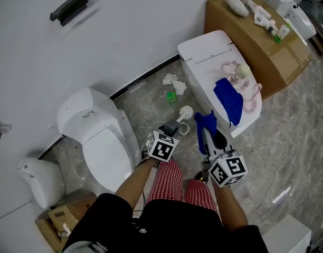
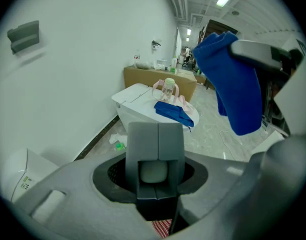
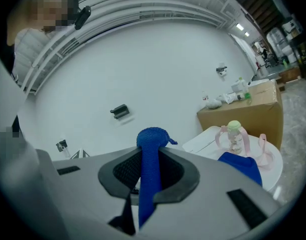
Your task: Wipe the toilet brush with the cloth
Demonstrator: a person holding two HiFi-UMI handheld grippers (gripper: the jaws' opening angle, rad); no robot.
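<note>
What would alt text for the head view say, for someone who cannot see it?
Seen from above, a person holds two grippers: the right gripper pinches a blue cloth in its jaws, and the left gripper clamps a white toilet brush. A second blue cloth lies on a white toilet to the right.

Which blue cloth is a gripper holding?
The dangling blue cloth pinched in the right gripper; the other blue cloth lies flat on the white toilet top.

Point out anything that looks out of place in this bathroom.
Crumpled white paper and a small green item lie loose on the floor near the wall. A blue cloth and pink straps lie on the closed toilet lid, an odd resting place.
</note>
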